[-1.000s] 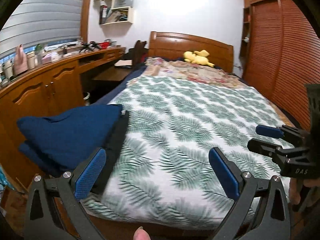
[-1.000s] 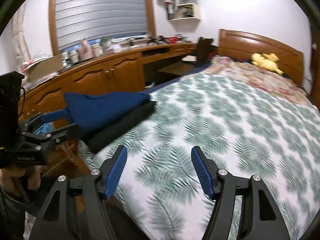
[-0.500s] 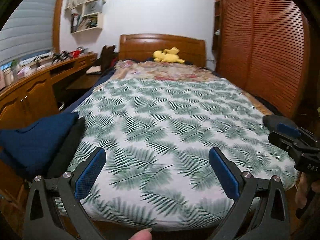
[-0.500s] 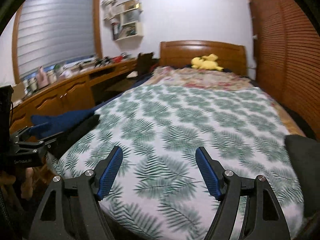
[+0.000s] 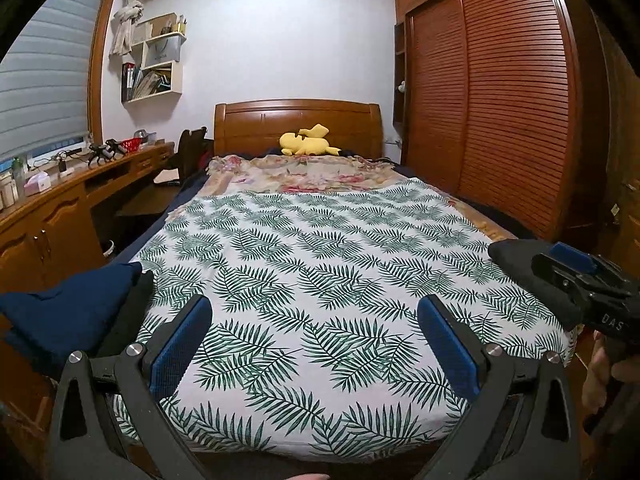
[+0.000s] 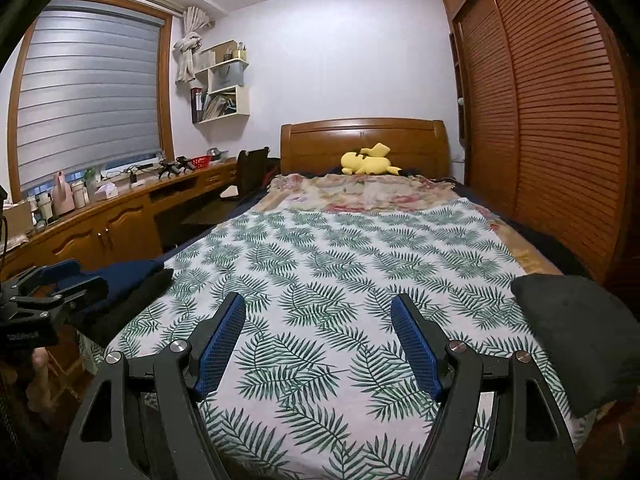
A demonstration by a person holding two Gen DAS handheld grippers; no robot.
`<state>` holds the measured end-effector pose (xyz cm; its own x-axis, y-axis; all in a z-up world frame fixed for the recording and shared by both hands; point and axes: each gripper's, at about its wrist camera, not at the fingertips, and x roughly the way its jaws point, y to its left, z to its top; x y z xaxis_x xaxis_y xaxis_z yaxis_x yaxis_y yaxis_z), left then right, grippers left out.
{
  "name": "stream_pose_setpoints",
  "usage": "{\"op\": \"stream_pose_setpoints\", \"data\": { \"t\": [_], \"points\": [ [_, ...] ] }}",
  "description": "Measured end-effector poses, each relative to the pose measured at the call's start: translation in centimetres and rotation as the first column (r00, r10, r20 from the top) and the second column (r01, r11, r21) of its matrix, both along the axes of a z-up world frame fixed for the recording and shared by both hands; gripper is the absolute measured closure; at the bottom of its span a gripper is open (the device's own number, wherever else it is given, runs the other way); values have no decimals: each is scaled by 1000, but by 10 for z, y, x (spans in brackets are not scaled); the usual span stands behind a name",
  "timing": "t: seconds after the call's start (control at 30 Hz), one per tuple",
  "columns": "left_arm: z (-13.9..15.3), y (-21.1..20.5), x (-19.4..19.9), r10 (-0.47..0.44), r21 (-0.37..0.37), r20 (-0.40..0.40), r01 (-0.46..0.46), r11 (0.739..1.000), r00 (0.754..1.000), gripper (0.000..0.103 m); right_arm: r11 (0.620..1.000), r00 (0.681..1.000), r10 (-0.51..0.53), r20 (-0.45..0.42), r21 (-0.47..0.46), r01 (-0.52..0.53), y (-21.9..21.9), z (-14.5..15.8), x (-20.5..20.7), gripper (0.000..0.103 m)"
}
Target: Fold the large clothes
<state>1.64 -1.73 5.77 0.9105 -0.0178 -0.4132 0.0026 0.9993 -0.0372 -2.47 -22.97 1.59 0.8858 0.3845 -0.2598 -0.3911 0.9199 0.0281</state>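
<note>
Left wrist view: left gripper [image 5: 312, 308] empty, blue pads spread wide, hanging above the foot of the bed with only the leaf-print bedspread [image 5: 320, 240] showing between them. Right gripper [image 6: 319, 304] likewise holding nothing, jaws just opened further and standing well apart, aimed up the bed at a shallow downward angle. Just beside its right finger, outside the jaws, a dark grey garment [image 6: 572, 332] bundled on the bed's right foot corner, partly draped over the edge. At the opposite, left corner, a navy garment [image 5: 68, 312] lying on top of a black garment [image 5: 128, 320], both near the left gripper. Looks like a finished stack on the left and the next piece on the right, though hard to confirm. Further out, a bare spread of bedspread, then a floral blanket [image 5: 304, 172], a yellow plush toy [image 5: 308, 142] against the headboard [image 5: 296, 120], and a slatted wardrobe [image 5: 500, 120] along the right. Judging by its matte, rounded heap, the grey piece seems thick, soft and floppy, fairly weighty for cloth, not slippery, not fragile. Likely to sag and drag if pinched in the middle of the lump. Better to take hold at two separate edge points, such as shoulders or hem corners, one per gripper, then lift and spread flat on the open bedspread. No seams or corners visible yet, so some probing needed first.
</note>
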Motion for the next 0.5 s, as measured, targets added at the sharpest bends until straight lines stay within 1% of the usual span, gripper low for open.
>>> {"op": "stream_pose_setpoints", "data": {
  "t": [0.1, 0.13, 0.17, 0.3, 0.33, 0.5],
  "points": [
    [-1, -1, -2, 2, 6, -4, -2, 1000, 1000, 0, 1000, 1000, -4, 2, 9, 4, 0, 1, -7, 26],
    [-1, 0, -2, 1, 6, -6, -1, 1000, 1000, 0, 1000, 1000, -8, 2, 13, 8, 2, -1, -4, 26],
    [-1, 0, -3, 1, 5, -6, -1, 1000, 1000, 0, 1000, 1000, -10, -1, 16, 10, 10, -4, 8, 26],
    [-3, 2, -5, 4, 3, -5, -4, 1000, 1000, 0, 1000, 1000, -15, 3, 16, 14, 16, -6, 18, 26],
    [-3, 2, -4, 6, 3, -6, -6, 1000, 1000, 0, 1000, 1000, -15, 2, 15, 15, 20, -10, 29, 26],
    [-3, 2, -5, 6, 5, -6, -6, 1000, 1000, 0, 1000, 1000, -17, 0, 11, 17, 23, -15, 39, 26]
  ]
}}
